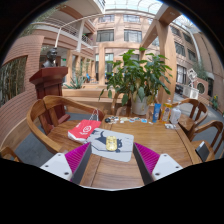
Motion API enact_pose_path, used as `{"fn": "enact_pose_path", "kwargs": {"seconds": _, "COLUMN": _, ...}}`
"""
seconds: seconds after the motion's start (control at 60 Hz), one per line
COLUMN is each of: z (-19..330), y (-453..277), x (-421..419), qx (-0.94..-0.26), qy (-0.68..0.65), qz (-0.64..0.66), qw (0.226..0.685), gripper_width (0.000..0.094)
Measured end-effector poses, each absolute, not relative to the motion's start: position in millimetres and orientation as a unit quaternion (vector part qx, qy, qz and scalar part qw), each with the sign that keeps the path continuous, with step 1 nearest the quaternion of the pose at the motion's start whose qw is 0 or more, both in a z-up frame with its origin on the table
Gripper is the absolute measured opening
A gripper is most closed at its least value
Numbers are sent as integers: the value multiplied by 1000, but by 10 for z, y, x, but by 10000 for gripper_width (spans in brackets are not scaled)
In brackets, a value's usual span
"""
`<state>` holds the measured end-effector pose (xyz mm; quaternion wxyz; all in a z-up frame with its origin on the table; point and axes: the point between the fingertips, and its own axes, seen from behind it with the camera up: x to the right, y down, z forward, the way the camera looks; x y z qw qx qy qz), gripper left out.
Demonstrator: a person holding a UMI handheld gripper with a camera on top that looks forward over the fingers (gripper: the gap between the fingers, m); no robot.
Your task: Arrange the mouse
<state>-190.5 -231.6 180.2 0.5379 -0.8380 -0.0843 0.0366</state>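
A small yellow and black mouse lies on a grey mouse pad on a wooden table. My gripper is open and empty, held above the table's near part. The left pink pad and the right pink pad stand wide apart. The mouse pad's near edge lies between the fingertips, and the mouse sits just ahead of them.
A red pouch lies on the table left of the mouse pad. Bottles and small items stand at the far right of the table. Wooden chairs surround it, and a large potted plant stands beyond.
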Motion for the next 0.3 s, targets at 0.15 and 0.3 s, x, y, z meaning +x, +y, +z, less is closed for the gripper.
{"fn": "enact_pose_path", "kwargs": {"seconds": 0.15, "z": 1796, "y": -2450, "x": -1881, "qx": -840, "qy": -80, "qz": 46, "qw": 535, "gripper_width": 857}}
{"fn": "enact_pose_path", "kwargs": {"seconds": 0.3, "z": 1849, "y": -2487, "x": -1846, "qx": -837, "qy": -85, "qz": 41, "qw": 540, "gripper_width": 855}}
